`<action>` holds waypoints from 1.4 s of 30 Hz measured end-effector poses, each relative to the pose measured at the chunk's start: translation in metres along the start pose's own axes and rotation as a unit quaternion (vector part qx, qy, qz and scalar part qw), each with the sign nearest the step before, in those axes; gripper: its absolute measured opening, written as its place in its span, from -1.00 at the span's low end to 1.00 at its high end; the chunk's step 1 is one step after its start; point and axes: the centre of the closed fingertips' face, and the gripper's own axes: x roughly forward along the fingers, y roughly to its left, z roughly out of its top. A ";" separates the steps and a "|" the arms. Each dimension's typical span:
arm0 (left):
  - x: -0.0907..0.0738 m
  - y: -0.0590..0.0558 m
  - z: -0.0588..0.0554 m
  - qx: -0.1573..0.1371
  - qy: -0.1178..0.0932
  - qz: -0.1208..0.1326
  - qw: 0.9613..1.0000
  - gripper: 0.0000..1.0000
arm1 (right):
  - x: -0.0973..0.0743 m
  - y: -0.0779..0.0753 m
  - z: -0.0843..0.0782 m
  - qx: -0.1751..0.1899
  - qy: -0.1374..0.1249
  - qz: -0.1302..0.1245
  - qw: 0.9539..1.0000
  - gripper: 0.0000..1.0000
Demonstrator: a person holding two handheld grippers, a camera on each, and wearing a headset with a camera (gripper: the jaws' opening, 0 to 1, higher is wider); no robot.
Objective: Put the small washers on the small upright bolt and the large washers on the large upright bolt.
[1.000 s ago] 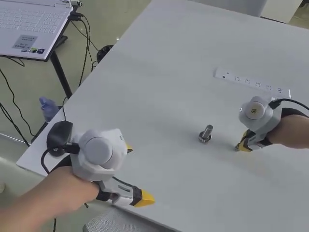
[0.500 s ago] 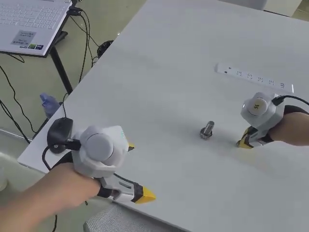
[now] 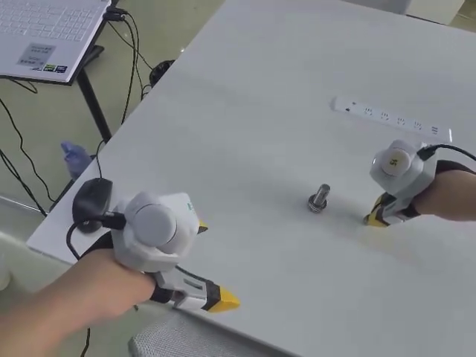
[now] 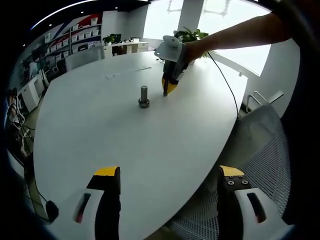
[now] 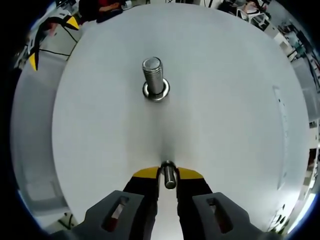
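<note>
Left gripper (image 3: 213, 264) seemingly astride table edge (image 3: 256, 327)

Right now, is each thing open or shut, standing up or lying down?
left hand-held gripper: open, holding nothing.
right hand-held gripper: shut on the small bolt.
small bolt: pinched between the jaws.
large bolt: standing upright on the table, with neither gripper touching it.
laptop: lid open.
power strip: lying flat on the table.
</note>
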 end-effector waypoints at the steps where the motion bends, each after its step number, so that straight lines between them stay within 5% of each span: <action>1: 0.000 0.000 0.000 0.000 0.000 0.000 1.000 0.58 | 0.000 0.000 0.000 -0.001 0.000 -0.002 1.000 -0.71; 10: -0.003 -0.002 -0.004 0.001 0.002 0.002 1.000 0.57 | -0.003 0.001 0.000 0.001 -0.007 0.003 1.000 -0.31; 25: -0.011 -0.007 -0.001 0.000 -0.007 0.008 1.000 0.56 | -0.025 0.005 -0.003 -0.005 -0.018 -0.010 1.000 -0.18; 42: -0.023 -0.017 0.000 0.007 -0.008 0.009 1.000 0.54 | -0.066 0.015 0.011 0.005 -0.082 -0.035 0.996 -0.15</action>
